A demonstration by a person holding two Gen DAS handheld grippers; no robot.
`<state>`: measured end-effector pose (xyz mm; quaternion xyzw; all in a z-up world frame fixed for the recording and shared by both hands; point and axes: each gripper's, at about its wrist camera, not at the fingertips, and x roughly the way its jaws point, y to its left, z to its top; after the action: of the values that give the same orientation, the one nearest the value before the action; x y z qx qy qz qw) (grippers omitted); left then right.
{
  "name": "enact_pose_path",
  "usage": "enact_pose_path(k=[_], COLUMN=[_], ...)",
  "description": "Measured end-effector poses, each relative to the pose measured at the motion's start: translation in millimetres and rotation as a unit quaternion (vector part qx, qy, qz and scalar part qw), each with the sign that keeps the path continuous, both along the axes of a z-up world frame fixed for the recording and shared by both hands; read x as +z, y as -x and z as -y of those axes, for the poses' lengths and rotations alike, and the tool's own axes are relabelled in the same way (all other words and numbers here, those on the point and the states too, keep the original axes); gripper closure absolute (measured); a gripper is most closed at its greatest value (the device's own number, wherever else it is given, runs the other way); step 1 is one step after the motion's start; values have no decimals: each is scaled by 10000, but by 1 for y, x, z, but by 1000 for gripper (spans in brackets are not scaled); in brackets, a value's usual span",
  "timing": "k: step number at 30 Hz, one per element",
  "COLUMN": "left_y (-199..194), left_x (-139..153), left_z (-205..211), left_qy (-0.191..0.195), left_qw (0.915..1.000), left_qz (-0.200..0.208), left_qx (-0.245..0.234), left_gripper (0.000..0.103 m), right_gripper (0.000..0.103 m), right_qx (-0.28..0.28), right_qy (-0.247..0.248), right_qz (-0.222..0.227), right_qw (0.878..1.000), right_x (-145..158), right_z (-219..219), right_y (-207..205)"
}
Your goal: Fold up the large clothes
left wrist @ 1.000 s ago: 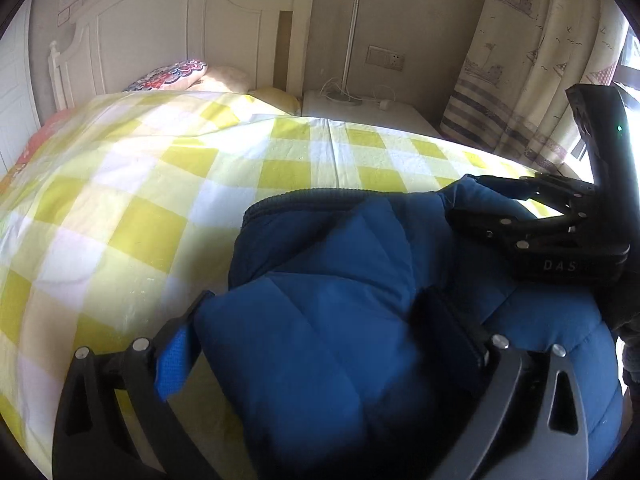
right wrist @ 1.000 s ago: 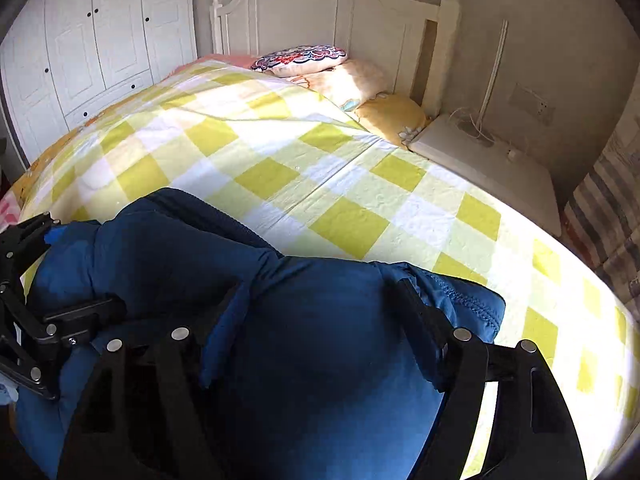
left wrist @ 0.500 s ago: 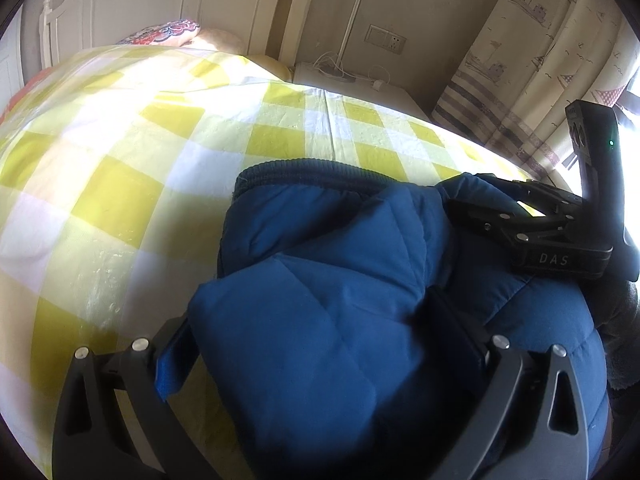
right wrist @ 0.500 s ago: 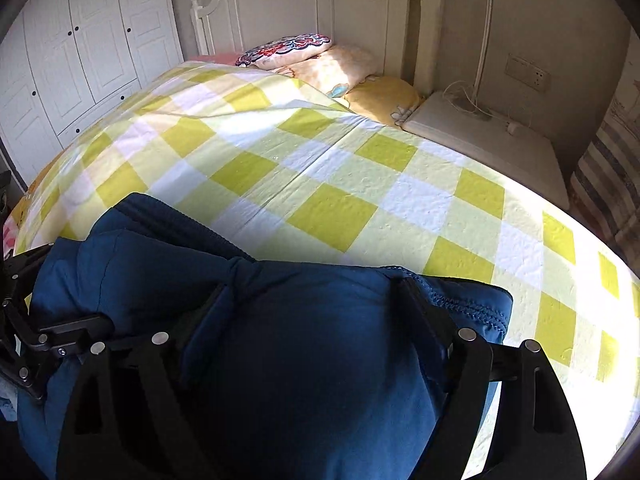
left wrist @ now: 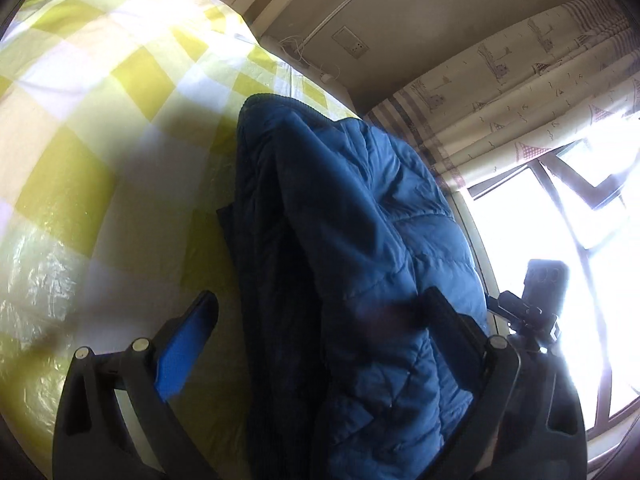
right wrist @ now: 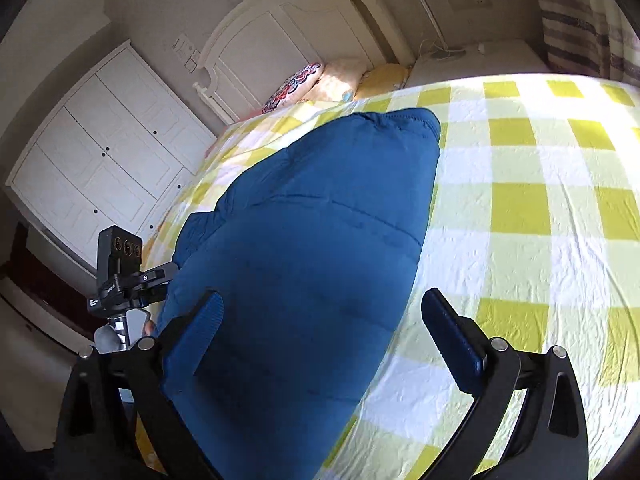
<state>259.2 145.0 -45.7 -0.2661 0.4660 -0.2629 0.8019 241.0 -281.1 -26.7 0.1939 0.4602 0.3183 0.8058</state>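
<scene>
A dark blue quilted puffer jacket (left wrist: 360, 240) lies folded in a thick bundle on the yellow-and-white checked bed (left wrist: 80, 160). It also fills the middle of the right wrist view (right wrist: 312, 248). My left gripper (left wrist: 320, 332) is open, its jaws wide apart on either side of the jacket's near end. My right gripper (right wrist: 320, 328) is open too, its jaws spread around the jacket's near end. Each gripper shows from the other's view, the right one at the jacket's side (left wrist: 532, 312) and the left one likewise (right wrist: 124, 280).
A white headboard (right wrist: 288, 40) and pillows (right wrist: 320, 80) stand at the head of the bed. A white wardrobe (right wrist: 100, 152) is on the far side. A nightstand (right wrist: 480, 60), a curtain (left wrist: 520, 80) and a bright window (left wrist: 560, 220) lie on the near side.
Both grippers have let go of the jacket and opened wide. Both have swung and tilted, so the jacket now lies lengthwise ahead of each. The jacket has settled onto the bed.
</scene>
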Motion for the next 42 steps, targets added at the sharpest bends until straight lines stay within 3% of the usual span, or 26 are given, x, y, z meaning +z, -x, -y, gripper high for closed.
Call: enact_pose_path(k=[3, 5, 10, 12, 13, 16, 19, 21, 24, 28, 31, 32, 34, 36, 37, 42], left_y=[13, 20, 25, 27, 28, 33, 16, -4, -52, -124, -167, -175, -176, -172, -169, -134], left_x=[-16, -22, -17, -14, -14, -1, 25, 51, 82, 85, 42, 20, 3, 3, 5, 41], left_z=[12, 15, 36, 41, 42, 50, 74, 96, 130, 173, 200, 209, 210, 210, 210, 188], left_qy=[274, 349, 414, 495, 672, 1002, 1134, 1014, 964, 815, 522, 368, 678, 724, 628, 72], left_qw=[9986, 9986, 9960, 9955, 9948, 9929, 9898, 9873, 9841, 9872, 9961, 9982, 9969, 9968, 9973, 9987], left_qz=[-244, -185, -340, -294, -259, 273, 687, 1064, 1295, 1138, 463, 137, 245, 244, 270, 485], left_qx=[-389, -348, -711, -757, -719, -582, -521, -595, -739, -762, -547, -456, -301, -251, -261, 118], left_gripper=[2, 2, 2, 4, 11, 31, 33, 34, 34, 34, 34, 27, 23, 21, 18, 16], right_gripper=[4, 4, 4, 11, 18, 23, 25, 25, 25, 26, 26, 23, 21, 16, 11, 11], right_qx=[390, 495, 623, 535, 471, 192, -92, -313, -675, -1112, -1405, -1501, -1597, -1679, -1716, -2005], right_qy=[-299, -664, -770, -757, -669, -488, -424, -500, -410, -341, -124, 121, -33, -6, 62, 369], right_qz=[-586, -694, -585, -171, 184, 995, 1655, 1848, 2179, 1953, 1030, 668, 763, 805, 844, 941], right_qw=[9971, 9941, 9934, 9955, 9965, 9937, 9853, 9810, 9728, 9738, 9846, 9863, 9842, 9825, 9815, 9745], right_x=[-32, -41, -51, -46, -41, -27, -4, 13, 38, 38, -5, -26, -45, -45, -43, -20], right_z=[-5, -10, -34, -36, -35, -31, -17, 0, 25, 63, 89, 93, 103, 102, 101, 110], right_y=[20, 23, 13, 19, 25, 37, 28, 10, -23, -83, -130, -140, -136, -130, -128, -113])
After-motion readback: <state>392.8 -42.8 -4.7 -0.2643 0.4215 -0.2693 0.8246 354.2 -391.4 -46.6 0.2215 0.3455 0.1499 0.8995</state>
